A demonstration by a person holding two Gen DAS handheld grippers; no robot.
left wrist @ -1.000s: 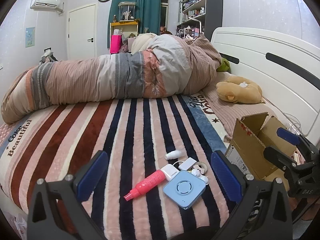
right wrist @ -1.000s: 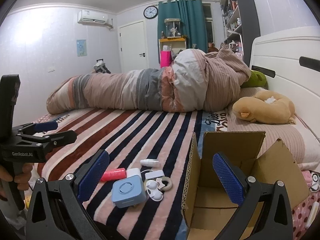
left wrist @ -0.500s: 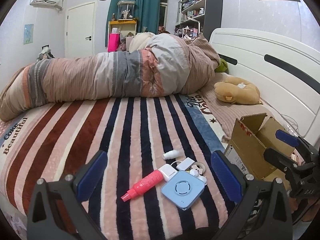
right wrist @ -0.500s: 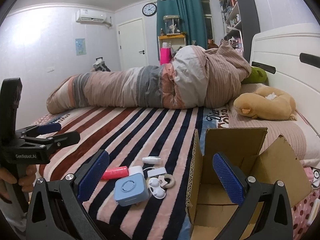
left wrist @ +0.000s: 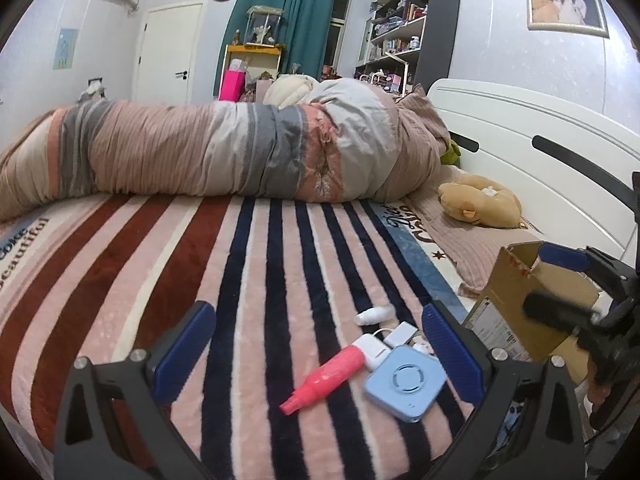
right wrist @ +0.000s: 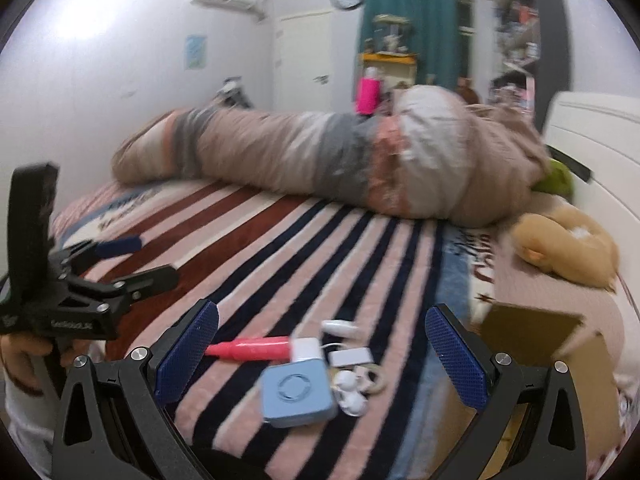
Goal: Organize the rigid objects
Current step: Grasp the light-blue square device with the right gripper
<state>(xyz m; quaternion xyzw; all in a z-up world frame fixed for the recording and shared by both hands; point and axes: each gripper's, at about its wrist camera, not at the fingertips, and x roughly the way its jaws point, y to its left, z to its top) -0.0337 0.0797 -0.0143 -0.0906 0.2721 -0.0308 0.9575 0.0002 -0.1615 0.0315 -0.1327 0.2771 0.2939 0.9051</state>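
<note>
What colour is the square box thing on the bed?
Light blue. The square box shows best in the left wrist view, lying on the striped blanket.

On the striped blanket (left wrist: 248, 264): one pink spray bottle (left wrist: 325, 377), one light-blue square device (left wrist: 405, 385), one small white tube (left wrist: 374, 314), one flat white rectangular case (left wrist: 403, 332), one white charger block (right wrist: 306, 349). One open brown cardboard box (left wrist: 516, 300); one tan plush toy (left wrist: 478, 205). Two white earbud-like pieces (right wrist: 351, 392), one pale ring (right wrist: 374, 378).
</note>
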